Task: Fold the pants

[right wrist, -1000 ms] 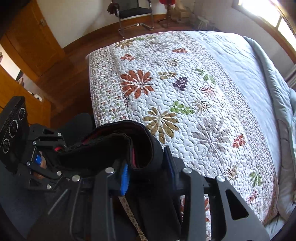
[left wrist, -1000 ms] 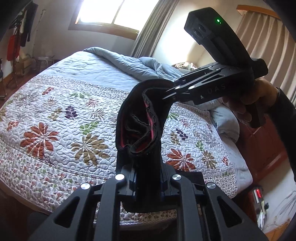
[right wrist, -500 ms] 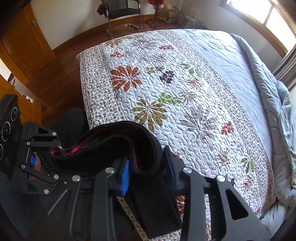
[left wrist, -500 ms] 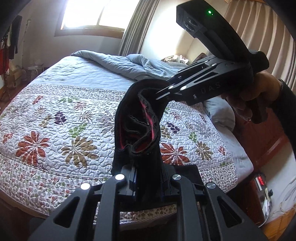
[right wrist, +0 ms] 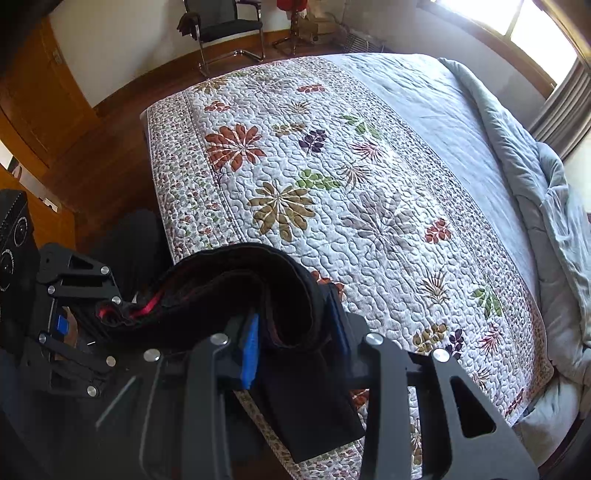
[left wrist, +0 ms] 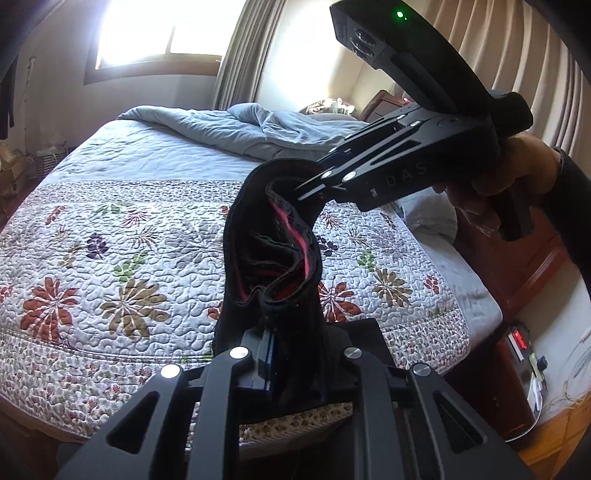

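Note:
The black pants with a red inner trim hang bunched in the air between both grippers, above the near edge of the bed. My left gripper is shut on one part of the waistband. My right gripper is shut on another part; it shows in the left wrist view at the upper right, held by a hand. The pants sag in a loop between the two, and the left gripper is at the far left of the right wrist view. The legs hang below, mostly hidden.
The bed has a floral quilt and a rumpled blue duvet toward the headboard. A black chair stands on the wooden floor beyond the bed. A nightstand with a red-lit device is at the right.
Both grippers have lifted and moved with the pants toward the bed; more of the quilt is in view. The grip on the waistband is unchanged.

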Demonstrator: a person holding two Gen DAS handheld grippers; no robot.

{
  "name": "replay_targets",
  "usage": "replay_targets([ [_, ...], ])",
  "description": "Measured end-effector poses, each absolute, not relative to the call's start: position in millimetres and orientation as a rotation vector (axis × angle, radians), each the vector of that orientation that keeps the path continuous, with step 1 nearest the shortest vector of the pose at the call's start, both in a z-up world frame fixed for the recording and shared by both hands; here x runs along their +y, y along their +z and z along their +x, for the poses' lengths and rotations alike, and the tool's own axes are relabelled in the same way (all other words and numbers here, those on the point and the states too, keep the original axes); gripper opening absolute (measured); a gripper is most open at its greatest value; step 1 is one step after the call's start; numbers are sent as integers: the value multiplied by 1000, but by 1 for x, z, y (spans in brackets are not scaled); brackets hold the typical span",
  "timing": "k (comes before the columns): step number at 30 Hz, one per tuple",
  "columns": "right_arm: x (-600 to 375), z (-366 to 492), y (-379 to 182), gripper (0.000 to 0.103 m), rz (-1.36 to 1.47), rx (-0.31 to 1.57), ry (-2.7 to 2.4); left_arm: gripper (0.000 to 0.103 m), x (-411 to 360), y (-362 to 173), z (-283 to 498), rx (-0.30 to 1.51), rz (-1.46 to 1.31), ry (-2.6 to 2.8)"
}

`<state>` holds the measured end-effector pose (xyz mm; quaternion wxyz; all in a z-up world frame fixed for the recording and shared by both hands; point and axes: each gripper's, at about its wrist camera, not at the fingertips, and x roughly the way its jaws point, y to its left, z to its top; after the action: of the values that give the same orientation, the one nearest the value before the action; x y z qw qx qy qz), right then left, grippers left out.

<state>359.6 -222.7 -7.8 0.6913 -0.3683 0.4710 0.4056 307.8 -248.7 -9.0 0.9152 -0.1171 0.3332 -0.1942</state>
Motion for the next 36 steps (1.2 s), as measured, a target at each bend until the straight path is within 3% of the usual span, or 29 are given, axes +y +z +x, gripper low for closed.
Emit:
replay_targets([
  [36, -323, 371, -31, 32, -749, 1065, 831, 17, -333, -29, 325, 736, -135, -504],
])
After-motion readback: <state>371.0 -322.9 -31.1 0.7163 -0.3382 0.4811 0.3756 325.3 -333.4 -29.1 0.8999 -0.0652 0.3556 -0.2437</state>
